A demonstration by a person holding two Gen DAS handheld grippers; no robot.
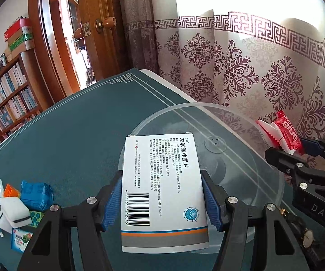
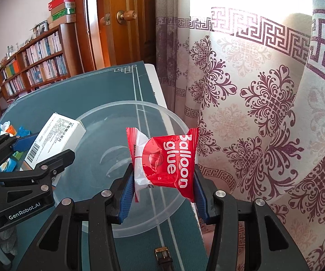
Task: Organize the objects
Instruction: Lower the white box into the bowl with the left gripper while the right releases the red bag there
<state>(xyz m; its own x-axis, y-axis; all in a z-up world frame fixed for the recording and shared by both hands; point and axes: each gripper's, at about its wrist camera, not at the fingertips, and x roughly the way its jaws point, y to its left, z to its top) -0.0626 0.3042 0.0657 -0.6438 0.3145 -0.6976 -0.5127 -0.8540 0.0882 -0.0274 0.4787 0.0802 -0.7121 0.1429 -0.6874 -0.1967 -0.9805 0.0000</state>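
Objects are barely sorted: the clear bowl (image 2: 176, 122) sits empty, left tongs (image 1: 162, 194) clamped on a medicine box (image 1: 162, 180), right tongs (image 2: 162, 180) clamped on a balloon-glue packet (image 2: 164, 160), and a pile of small packets (image 1: 15, 203) waits at eight o'clock on the table (image 1: 72, 135).

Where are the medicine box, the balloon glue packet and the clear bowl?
medicine box (image 1: 162, 180): left wrist view, printed top face.
balloon glue packet (image 2: 173, 160): right wrist view, red front.
clear bowl (image 2: 126, 103): right wrist view, far rim.

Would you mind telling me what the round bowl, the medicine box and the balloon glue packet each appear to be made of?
Round bowl: likely clear plastic, slightly frosted; the table mat's lines show through it.
Medicine box: thin printed cardboard, smooth white, with crisp folded edges and a barcode.
Balloon glue packet: glossy red and white plastic film, probably; it is crinkled, with serrated ends and bright glints.
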